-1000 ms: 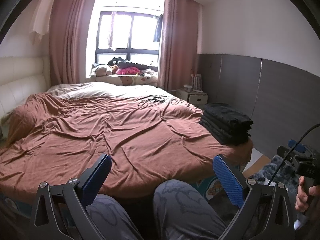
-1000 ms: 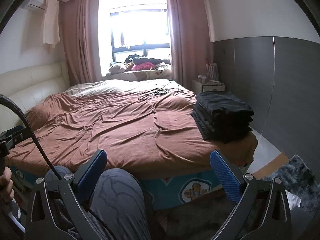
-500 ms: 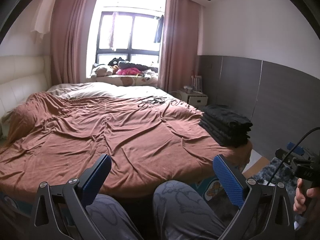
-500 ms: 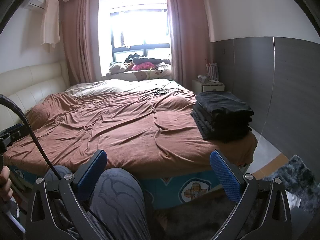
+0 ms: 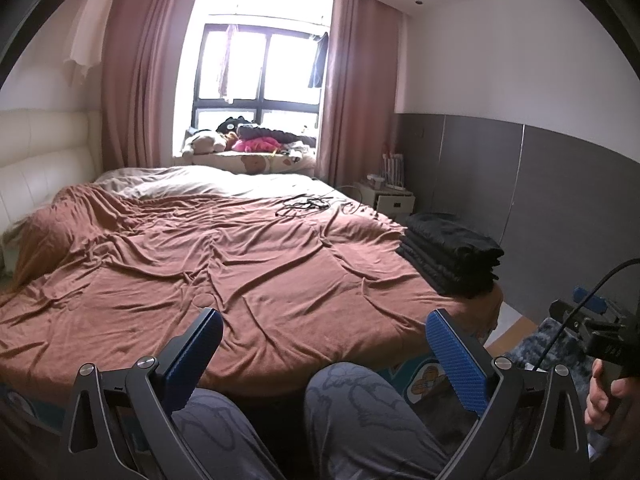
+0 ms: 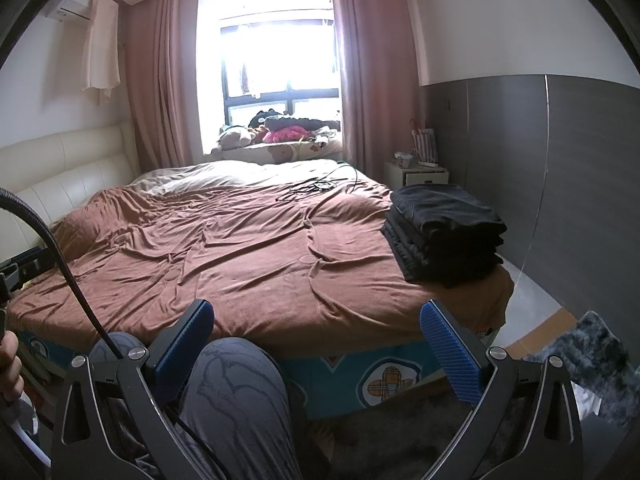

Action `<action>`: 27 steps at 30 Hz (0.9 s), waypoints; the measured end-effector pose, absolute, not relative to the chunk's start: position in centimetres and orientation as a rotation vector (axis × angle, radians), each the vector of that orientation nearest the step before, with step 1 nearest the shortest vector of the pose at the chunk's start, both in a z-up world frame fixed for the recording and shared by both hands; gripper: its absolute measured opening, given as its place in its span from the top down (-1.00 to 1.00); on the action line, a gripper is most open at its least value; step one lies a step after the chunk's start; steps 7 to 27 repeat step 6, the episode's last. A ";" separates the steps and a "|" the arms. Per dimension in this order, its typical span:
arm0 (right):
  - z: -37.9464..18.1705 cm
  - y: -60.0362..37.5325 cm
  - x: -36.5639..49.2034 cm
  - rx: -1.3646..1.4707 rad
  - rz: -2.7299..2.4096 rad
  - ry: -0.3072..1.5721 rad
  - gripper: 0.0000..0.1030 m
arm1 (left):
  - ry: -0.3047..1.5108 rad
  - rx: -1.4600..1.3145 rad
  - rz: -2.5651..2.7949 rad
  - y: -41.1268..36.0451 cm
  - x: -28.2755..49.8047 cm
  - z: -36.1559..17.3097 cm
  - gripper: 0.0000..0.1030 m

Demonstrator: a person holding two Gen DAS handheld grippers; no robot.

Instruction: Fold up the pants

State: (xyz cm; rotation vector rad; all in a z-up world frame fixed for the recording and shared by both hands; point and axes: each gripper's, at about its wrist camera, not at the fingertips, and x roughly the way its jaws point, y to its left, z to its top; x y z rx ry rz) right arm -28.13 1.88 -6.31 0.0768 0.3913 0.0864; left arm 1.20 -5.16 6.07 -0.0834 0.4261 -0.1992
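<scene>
Two tools, both spread wide and empty: left tool (image 5: 324, 356), right tool (image 6: 316, 344), low over the person's knees (image 5: 352, 400). Folded black pants stack (image 6: 444, 232) sits far right on the bed (image 6: 240, 264); the right tool is nearer, apparently.

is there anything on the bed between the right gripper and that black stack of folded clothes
Nothing visible. The right gripper is open and empty over the person's knee; only bare brown blanket lies between it and the black stack at the bed's right corner.
</scene>
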 end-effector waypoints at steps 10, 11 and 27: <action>-6.3 2.2 -28.2 0.075 0.086 0.395 -1.00 | 0.428 -0.089 -0.199 -5.5 1.1 6.3 -0.99; -6.3 2.2 -28.2 0.075 0.086 0.395 -1.00 | 0.428 -0.089 -0.199 -5.5 1.1 6.3 -0.99; -6.3 2.2 -28.2 0.075 0.086 0.395 -1.00 | 0.428 -0.089 -0.199 -5.5 1.1 6.3 -0.99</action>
